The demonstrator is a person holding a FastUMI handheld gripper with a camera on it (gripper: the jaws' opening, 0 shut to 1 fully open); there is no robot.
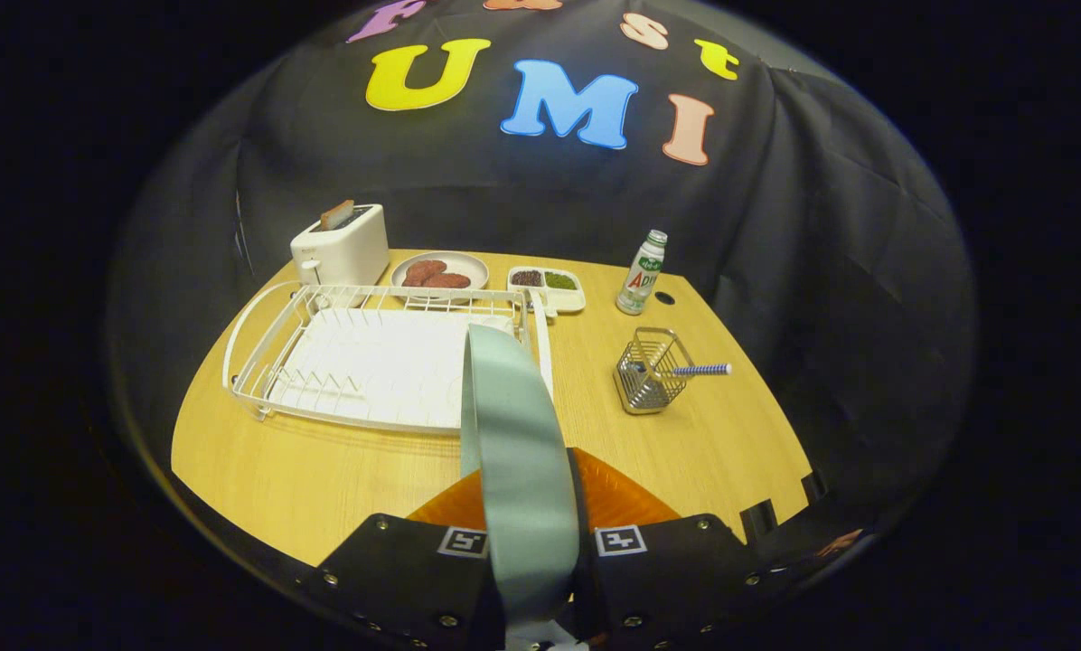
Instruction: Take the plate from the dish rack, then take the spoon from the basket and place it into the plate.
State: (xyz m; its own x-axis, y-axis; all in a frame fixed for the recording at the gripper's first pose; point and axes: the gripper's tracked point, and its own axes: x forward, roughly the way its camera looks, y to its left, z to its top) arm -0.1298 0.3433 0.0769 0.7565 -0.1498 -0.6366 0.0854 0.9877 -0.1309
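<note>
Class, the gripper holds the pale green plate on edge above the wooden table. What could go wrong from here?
1. The gripper pinches the pale green plate only at its rim, so it might slip or twist when lowered.
2. The plate stands beside the white wire dish rack and could clip its edge.
3. The small wire basket may tip when the striped-handled spoon is pulled out.
</note>
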